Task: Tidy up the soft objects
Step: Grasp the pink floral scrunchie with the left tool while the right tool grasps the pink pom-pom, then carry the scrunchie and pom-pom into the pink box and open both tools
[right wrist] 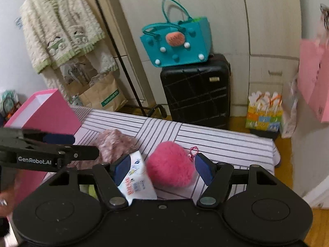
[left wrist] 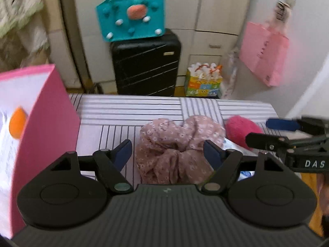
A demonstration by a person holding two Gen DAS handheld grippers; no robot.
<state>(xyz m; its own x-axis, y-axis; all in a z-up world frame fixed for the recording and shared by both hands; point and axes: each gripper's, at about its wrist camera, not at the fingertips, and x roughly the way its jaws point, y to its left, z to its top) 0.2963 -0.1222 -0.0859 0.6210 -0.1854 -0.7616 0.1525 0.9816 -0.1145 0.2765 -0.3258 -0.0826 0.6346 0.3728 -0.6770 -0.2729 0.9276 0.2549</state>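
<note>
A dusty-pink floral scrunchie [left wrist: 176, 144] lies on the striped table, between the open fingers of my left gripper [left wrist: 170, 152]. It also shows in the right wrist view [right wrist: 115, 144]. A fluffy hot-pink pom-pom [right wrist: 169, 164] with a small bead charm lies between the open fingers of my right gripper [right wrist: 162, 168]; it shows at the right in the left wrist view [left wrist: 240, 130]. A white tissue pack [right wrist: 136, 177] lies by the right gripper's left finger. A pink box [left wrist: 47, 127] stands open at the left, with an orange sponge [left wrist: 17, 125] inside.
The striped cloth covers the table [left wrist: 144, 109], whose far edge [right wrist: 226, 131] drops to the floor. Behind stand a black suitcase [right wrist: 195, 90] with a teal bag [right wrist: 176, 41] on top, a colourful gift bag [right wrist: 264, 111] and hanging pink bags [left wrist: 265, 55].
</note>
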